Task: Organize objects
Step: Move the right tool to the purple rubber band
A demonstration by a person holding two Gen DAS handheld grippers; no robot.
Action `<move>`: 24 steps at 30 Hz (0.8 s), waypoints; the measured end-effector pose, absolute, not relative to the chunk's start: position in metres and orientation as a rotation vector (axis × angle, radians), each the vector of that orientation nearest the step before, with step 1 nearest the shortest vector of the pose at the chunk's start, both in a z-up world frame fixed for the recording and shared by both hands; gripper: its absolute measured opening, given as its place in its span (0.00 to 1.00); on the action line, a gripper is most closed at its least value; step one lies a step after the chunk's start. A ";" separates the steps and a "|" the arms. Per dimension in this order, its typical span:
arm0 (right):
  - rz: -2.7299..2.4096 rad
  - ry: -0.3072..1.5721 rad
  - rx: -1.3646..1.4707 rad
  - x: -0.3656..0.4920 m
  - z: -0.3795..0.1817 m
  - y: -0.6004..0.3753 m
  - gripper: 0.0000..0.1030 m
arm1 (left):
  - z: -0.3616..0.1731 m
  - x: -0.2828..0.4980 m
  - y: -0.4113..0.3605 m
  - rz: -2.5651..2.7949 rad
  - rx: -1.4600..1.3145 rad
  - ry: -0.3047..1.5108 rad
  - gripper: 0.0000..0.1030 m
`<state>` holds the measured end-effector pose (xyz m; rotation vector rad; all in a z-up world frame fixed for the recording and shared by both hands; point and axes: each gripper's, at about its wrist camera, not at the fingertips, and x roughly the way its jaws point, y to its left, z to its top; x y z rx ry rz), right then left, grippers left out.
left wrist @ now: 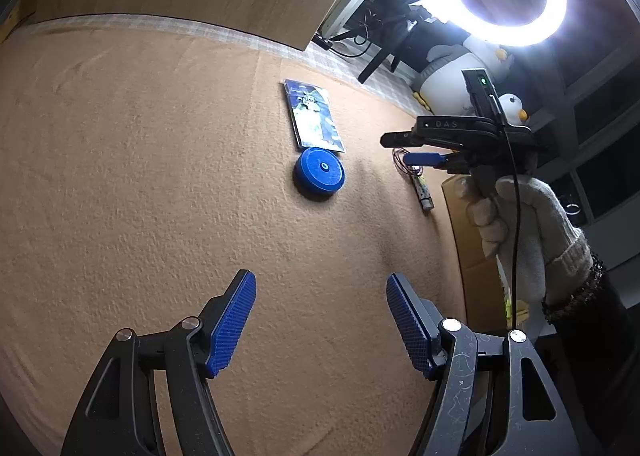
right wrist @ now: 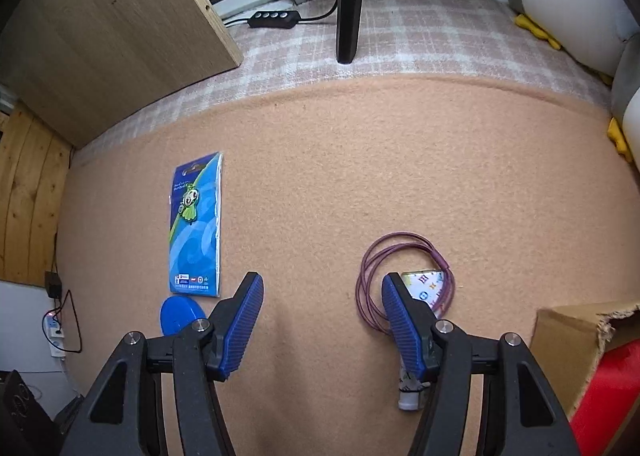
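Both grippers (left wrist: 320, 320) (right wrist: 322, 322) wide apart, empty

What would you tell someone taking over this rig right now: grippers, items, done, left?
Left gripper: open, empty, above the peach fleece blanket.
Right gripper: open, empty, just above the coiled purple cord and the white patterned tube.
Blue carded toy package lies flat, with the round blue disc at its near end.
Torn cardboard box stands at the right edge of the blanket.
Done: nothing visibly gathered.
Left: all four items, probably cord or tube first.
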<state>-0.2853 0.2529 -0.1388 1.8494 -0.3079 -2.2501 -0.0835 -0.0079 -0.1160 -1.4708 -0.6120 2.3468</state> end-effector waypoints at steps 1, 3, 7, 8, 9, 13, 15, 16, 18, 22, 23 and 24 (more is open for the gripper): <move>-2.242 -0.324 1.850 -0.286 -0.141 0.253 0.56 | -0.116 -0.084 -0.007 2.345 -1.472 -0.612 0.69; -2.232 -0.341 1.856 -0.288 -0.144 0.254 0.57 | -0.117 -0.084 -0.006 2.340 -1.473 -0.614 0.69; -2.223 -0.368 1.831 -0.287 -0.144 0.251 0.58 | -0.118 -0.083 -0.006 2.336 -1.473 -0.613 0.69; -2.193 -0.397 1.823 -0.286 -0.144 0.250 0.58 | -0.118 -0.083 -0.005 2.335 -1.473 -0.615 0.69; -2.163 -0.421 1.819 -0.285 -0.145 0.247 0.58 | -0.118 -0.083 -0.006 2.335 -1.473 -0.617 0.69; -2.112 -0.382 1.815 -0.273 -0.145 0.233 0.58 | -0.120 -0.084 -0.005 2.332 -1.474 -0.620 0.69; -2.091 -0.360 1.810 -0.264 -0.145 0.227 0.58 | -0.121 -0.085 -0.005 2.330 -1.475 -0.623 0.69; -2.084 -0.344 1.804 -0.260 -0.145 0.223 0.58 | -0.121 -0.085 -0.005 2.329 -1.476 -0.624 0.69; -2.061 -0.338 1.796 -0.251 -0.147 0.219 0.58 | -0.121 -0.085 -0.005 2.326 -1.478 -0.626 0.69; -2.036 -0.336 1.778 -0.219 -0.145 0.215 0.58 | -0.123 -0.087 -0.003 2.320 -1.481 -0.616 0.69; -2.030 -0.335 1.773 -0.212 -0.145 0.215 0.58 | -0.124 -0.087 -0.002 2.317 -1.484 -0.614 0.69; -2.024 -0.328 1.767 -0.205 -0.145 0.215 0.58 | -0.125 -0.088 -0.001 2.315 -1.487 -0.612 0.69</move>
